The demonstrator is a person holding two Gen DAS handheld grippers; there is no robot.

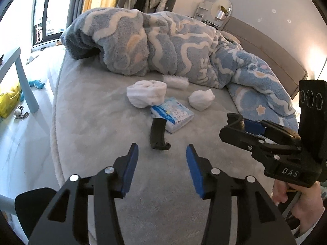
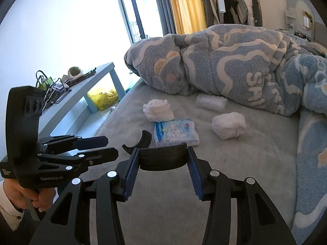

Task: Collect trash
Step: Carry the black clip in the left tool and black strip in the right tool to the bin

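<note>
On the grey bed [image 1: 92, 106] lie three white crumpled tissue wads [image 1: 146, 94] [image 1: 201, 99] [image 1: 175, 81] and a blue tissue pack [image 1: 173, 115]. A black curved plastic piece [image 1: 158, 136] rests on the bed just ahead of my left gripper [image 1: 161, 149], which is open with nothing between its blue pads. My right gripper [image 2: 163, 153] is shut on a second black curved piece [image 2: 163, 157], held across its pads above the bed. In the right wrist view the tissue pack [image 2: 175, 131], the wads [image 2: 158, 110] [image 2: 229, 124] and the loose black piece [image 2: 141, 140] lie beyond it. The left gripper [image 2: 109, 147] shows at the left there.
A bunched blue and white fleece blanket [image 1: 163, 45] covers the far and right side of the bed. A light blue side table [image 2: 85, 85] with clutter stands left of the bed, with a yellow bag [image 2: 103, 99] under it. A padded headboard [image 1: 265, 47] lies behind the blanket.
</note>
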